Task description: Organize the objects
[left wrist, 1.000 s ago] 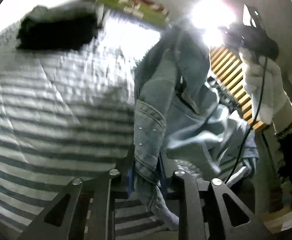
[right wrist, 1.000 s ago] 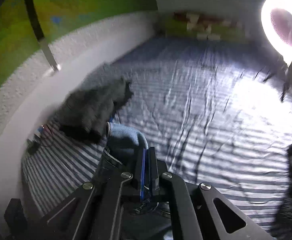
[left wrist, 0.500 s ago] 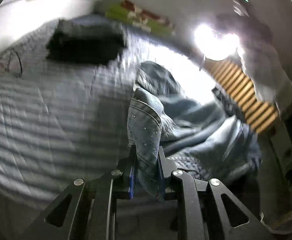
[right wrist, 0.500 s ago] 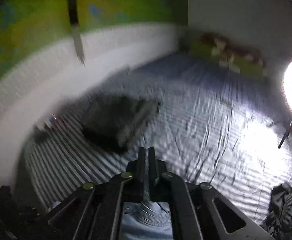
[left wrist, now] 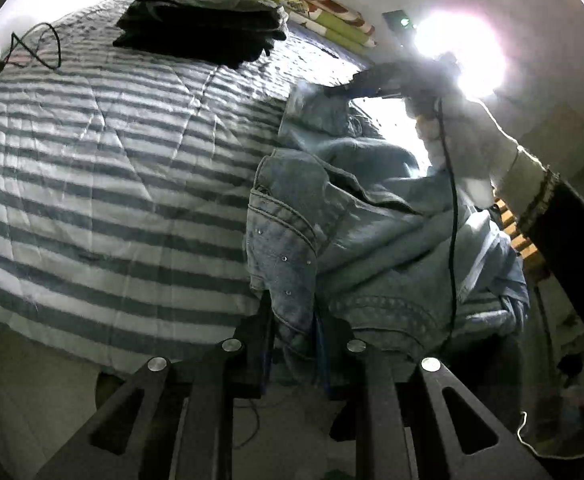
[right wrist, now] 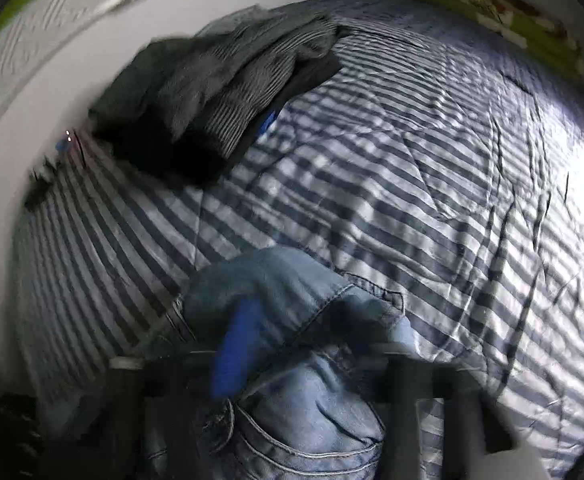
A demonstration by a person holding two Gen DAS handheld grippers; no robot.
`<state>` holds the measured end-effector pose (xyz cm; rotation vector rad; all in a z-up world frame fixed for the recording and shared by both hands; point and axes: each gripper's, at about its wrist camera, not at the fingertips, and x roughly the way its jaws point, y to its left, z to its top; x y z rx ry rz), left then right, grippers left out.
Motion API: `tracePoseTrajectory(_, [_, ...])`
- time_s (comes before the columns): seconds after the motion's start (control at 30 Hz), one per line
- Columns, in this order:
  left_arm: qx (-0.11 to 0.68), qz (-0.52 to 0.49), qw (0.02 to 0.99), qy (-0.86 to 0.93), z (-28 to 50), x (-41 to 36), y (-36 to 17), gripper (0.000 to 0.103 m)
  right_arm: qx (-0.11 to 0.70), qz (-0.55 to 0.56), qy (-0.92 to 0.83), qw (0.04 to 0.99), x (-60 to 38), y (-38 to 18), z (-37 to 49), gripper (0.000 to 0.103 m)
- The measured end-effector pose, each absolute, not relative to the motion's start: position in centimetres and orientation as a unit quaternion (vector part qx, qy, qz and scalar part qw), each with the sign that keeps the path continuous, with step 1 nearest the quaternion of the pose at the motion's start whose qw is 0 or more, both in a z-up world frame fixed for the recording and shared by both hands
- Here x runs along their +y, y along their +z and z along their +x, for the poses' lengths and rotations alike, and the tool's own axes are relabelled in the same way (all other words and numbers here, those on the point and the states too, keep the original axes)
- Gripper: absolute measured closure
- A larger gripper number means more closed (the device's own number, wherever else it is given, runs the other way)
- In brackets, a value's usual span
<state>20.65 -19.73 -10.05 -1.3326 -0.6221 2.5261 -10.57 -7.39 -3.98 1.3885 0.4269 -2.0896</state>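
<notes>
Both claws are gripping the same pair of jeans [left wrist: 356,216], which is hanging between them over the near edge of the bed [left wrist: 103,168] with its striped quilt. The left claw [left wrist: 292,332] is pinching a studded seam edge narrowly between its fingers, and the denim is running up and away to the right, where the right claw [left wrist: 356,92] is clamping another edge higher up, in front of a glaring lamp [left wrist: 460,52]. So the garment's long axis is lying from low-left to high-right, and the bed is sitting ahead of both claws, the likely place to lay it flat. The right wrist view, blurred, is showing the right claw [right wrist: 275,352] closed on a denim fold just over the quilt, and a heap of dark folded clothes [right wrist: 215,96] well beyond it, near the wall. The left wrist view alone is showing the gloved right hand [left wrist: 468,136] and the full sagging span.
</notes>
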Motion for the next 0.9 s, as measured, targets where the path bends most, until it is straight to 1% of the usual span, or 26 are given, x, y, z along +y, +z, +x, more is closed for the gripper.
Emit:
tracePoseTrajectory(0.07, [-0.198,-0.446,0.099,0.867,20.6,-19.2,-8.9,0.084,0.179,0.504,-0.793,0.292,-7.0,-2.9,-9.6,0.092])
tracePoseTrajectory(0.13, [-0.176,-0.435,0.090,0.878,20.6,-18.3,-7.6,0.084,0.170,0.480,-0.808,0.295,-5.4,-0.7,-8.6,0.093])
tracePoseTrajectory(0.23, [-0.134,-0.419,0.087,0.894,21.1,-16.0,-5.7,0.085,0.129,0.443,-0.837,0.293,-0.4,3.8,-7.0,0.093])
tracePoseTrajectory(0.33, [-0.095,-0.410,0.111,0.900,21.3,-12.0,-4.4,0.085,0.084,0.412,-0.861,0.286,7.0,7.4,-4.3,0.093])
tracePoseTrajectory(0.37, [-0.084,-0.410,0.123,0.900,21.3,-10.9,-4.2,0.084,0.070,0.407,-0.869,0.274,10.0,8.1,-3.3,0.093])
tracePoseTrajectory(0.4, [-0.069,-0.412,0.145,0.897,21.4,-9.0,-4.0,0.076,0.053,0.405,-0.874,0.264,12.4,8.2,-2.6,0.093])
tracePoseTrajectory(0.43, [-0.058,-0.415,0.166,0.893,21.5,-7.4,-3.9,0.071,0.025,0.407,-0.879,0.249,15.9,7.8,-1.7,0.093])
tracePoseTrajectory(0.47, [-0.051,-0.418,0.189,0.887,21.6,-5.8,-3.8,0.060,0.009,0.410,-0.881,0.238,17.9,7.2,-1.1,0.093])
tracePoseTrajectory(0.5, [-0.042,-0.421,0.213,0.880,21.9,-4.1,-3.6,0.054,-0.004,0.416,-0.881,0.224,20.1,6.4,-0.5,0.093])
tracePoseTrajectory(0.57, [-0.020,-0.430,0.243,0.869,22.6,-1.2,-3.4,0.052,-0.016,0.438,-0.878,0.192,23.8,3.8,0.6,0.093])
tracePoseTrajectory(0.63, [-0.012,-0.432,0.251,0.866,23.2,-0.1,-3.1,0.047,-0.024,0.456,-0.873,0.173,26.1,1.6,1.5,0.093])
tracePoseTrajectory(0.67, [-0.016,-0.431,0.251,0.866,23.7,0.0,-2.7,0.043,-0.028,0.460,-0.871,0.169,27.0,0.6,2.1,0.093])
tracePoseTrajectory(0.73, [-0.038,-0.429,0.248,0.868,24.1,-0.8,-1.6,0.043,-0.027,0.458,-0.873,0.166,27.7,-0.4,2.8,0.093])
tracePoseTrajectory(0.83, [-0.069,-0.415,0.205,0.884,23.6,-3.6,0.5,0.042,-0.031,0.451,-0.875,0.171,28.3,-0.9,3.2,0.093])
tracePoseTrajectory(0.9, [-0.074,-0.408,0.165,0.895,22.4,-5.1,1.8,0.042,-0.037,0.446,-0.877,0.178,28.3,-1.1,3.0,0.093])
